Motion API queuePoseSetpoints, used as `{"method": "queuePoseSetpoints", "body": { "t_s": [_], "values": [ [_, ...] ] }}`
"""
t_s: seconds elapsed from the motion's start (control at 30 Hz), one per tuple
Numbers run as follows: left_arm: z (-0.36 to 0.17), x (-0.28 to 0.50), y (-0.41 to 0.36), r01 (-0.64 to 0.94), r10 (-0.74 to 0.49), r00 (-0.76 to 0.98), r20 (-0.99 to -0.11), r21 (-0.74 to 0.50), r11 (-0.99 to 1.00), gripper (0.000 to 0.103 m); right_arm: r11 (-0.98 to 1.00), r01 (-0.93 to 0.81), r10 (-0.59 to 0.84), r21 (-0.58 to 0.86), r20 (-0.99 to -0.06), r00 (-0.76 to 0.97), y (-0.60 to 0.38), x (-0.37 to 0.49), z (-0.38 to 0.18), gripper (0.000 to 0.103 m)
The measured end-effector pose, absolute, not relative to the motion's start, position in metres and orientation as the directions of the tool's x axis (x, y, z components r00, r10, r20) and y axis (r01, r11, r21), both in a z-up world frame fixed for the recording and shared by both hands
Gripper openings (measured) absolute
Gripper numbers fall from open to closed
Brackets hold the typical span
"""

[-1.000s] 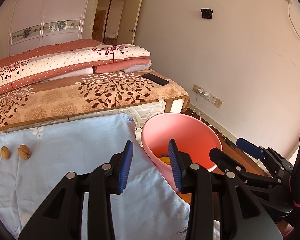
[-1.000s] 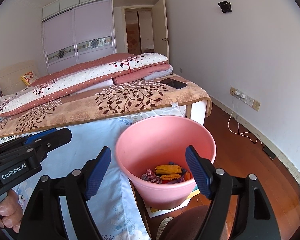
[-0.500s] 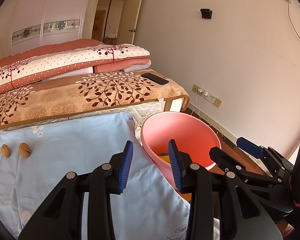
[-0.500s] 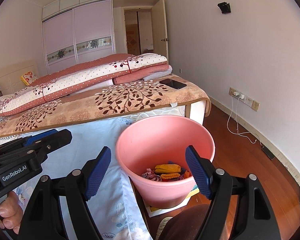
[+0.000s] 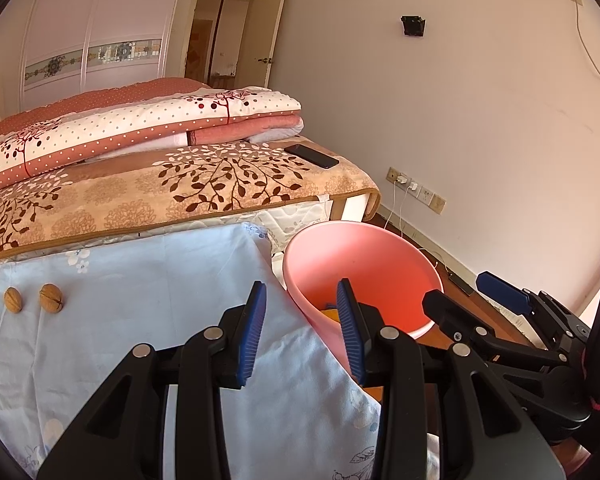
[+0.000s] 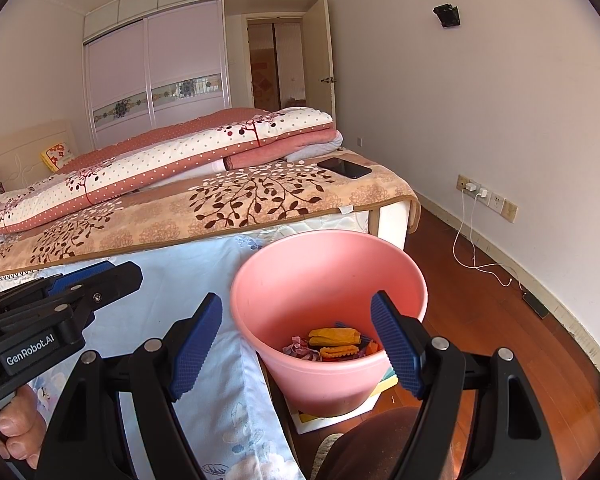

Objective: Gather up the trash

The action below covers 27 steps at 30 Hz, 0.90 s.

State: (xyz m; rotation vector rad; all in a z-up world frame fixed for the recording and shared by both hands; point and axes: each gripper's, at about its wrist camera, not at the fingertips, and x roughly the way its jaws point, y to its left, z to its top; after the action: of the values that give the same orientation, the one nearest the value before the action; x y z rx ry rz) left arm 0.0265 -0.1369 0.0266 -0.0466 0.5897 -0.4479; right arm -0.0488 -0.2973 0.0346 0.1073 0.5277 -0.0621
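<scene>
While both grippers hang over the bed's edge, neither holds anything. The left gripper (image 5: 300,328) has its jaws partly apart above the blue sheet (image 5: 140,300). The right gripper (image 6: 300,344) is spread wide in front of the pink bin (image 6: 328,280). Bright wrappers (image 6: 334,342) lie in the bin. Two nuts (image 5: 34,299) sit side by side on the sheet, far left.

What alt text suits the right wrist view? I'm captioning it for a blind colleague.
An open right gripper with blue pads hovers over a round pink plastic bucket holding colourful wrappers, beside a pale blue floral sheet; the left gripper enters at left.
</scene>
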Motion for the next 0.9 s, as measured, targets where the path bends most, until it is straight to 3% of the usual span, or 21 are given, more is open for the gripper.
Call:
{"method": "queuePoseSetpoints", "body": {
  "t_s": [0.9],
  "values": [
    [0.022,0.0261,-0.1338,0.393,-0.414,0.736,-0.536,-0.16,0.905,0.037,0.992,0.089,-0.032,0.089,-0.509,0.86,-0.2991,-0.05,0.0329,0.075]
  ]
}}
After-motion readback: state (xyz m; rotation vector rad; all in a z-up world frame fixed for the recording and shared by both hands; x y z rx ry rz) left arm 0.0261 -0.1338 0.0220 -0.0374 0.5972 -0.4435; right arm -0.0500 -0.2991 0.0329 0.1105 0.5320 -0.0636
